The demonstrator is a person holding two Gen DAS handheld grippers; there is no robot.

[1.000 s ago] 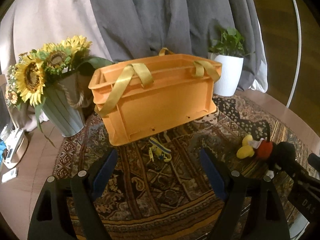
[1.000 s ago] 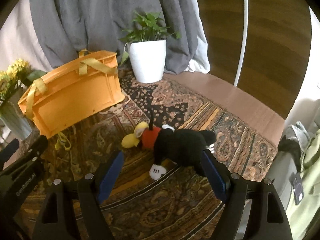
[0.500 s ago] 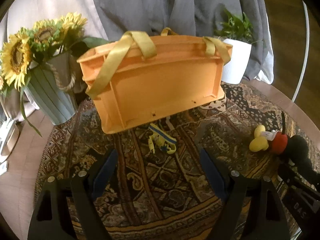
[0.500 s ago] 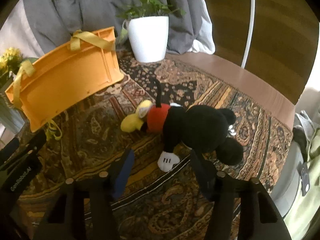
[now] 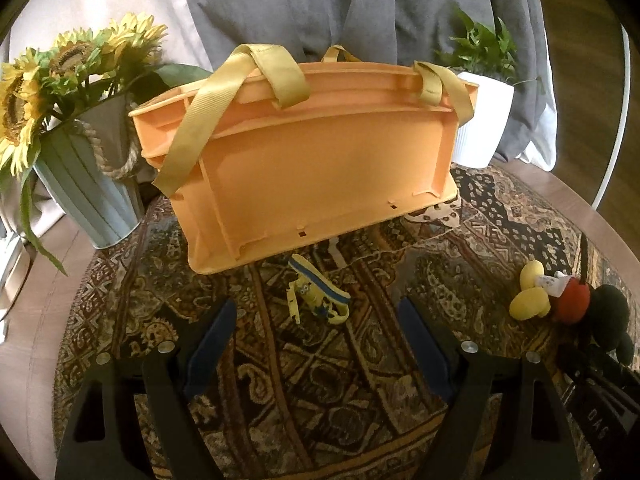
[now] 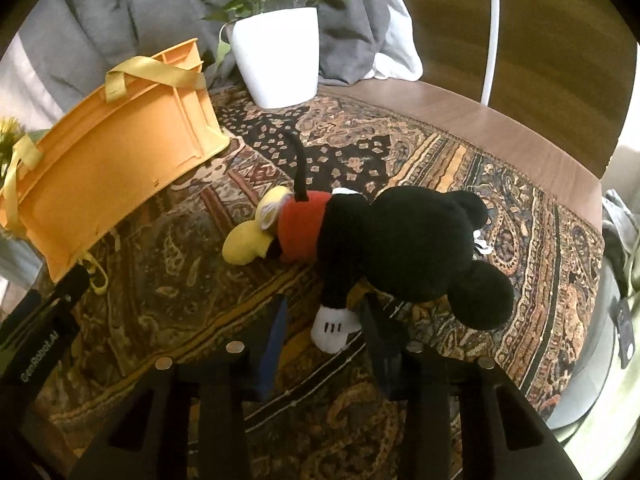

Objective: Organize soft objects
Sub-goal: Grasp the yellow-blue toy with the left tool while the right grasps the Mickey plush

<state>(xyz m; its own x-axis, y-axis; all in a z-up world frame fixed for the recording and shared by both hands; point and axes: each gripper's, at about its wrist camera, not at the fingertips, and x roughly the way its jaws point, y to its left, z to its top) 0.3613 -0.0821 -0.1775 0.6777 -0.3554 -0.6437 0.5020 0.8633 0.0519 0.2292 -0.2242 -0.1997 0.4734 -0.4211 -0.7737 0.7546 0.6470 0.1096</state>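
My right claw (image 6: 322,332) is closing around the mouse (image 6: 400,240) toy's white hand, pads not yet pressing, to lift it toward the crate (image 5: 312,160). My left claw (image 5: 316,336) hangs wide and empty over the minion (image 5: 318,300) on the rug (image 5: 360,380).

Grey curtain (image 5: 320,4), patterned rug (image 5: 320,392)

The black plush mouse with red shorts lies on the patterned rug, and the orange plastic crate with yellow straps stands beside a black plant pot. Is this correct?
One detail is wrong: the plant pot beside the orange plastic crate with yellow straps is white, not black. The right wrist view shows it. The black plush mouse with red shorts does lie on the patterned rug.
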